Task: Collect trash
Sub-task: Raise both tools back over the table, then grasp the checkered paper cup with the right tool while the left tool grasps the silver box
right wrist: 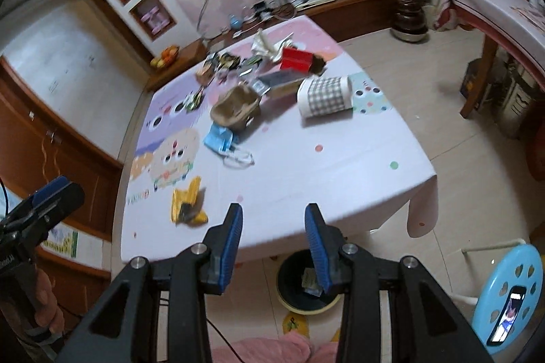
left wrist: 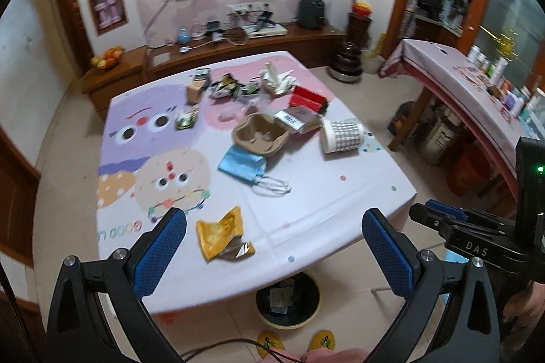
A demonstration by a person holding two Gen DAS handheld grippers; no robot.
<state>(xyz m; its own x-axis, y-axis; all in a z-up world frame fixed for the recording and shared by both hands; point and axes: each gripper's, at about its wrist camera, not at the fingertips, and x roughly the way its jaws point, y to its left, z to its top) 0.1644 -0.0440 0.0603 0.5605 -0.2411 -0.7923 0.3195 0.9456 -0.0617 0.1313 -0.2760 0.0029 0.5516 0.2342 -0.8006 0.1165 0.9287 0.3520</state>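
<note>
Left wrist view puts the yellow wrapper [left wrist: 223, 235] closest to me, lying at the near edge of the table [left wrist: 340, 202], with the blue mask [left wrist: 243, 167], cardboard cup tray [left wrist: 259, 134] and checked cup [left wrist: 342, 135] further back. My left gripper [left wrist: 274, 243] is wide apart and empty; the right gripper [right wrist: 274, 243] is partly apart, also holding nothing. The bin [left wrist: 289, 303] sits on the floor under the near edge. Guessing I'm between pickups, so next is dropping onto that wrapper.
</note>
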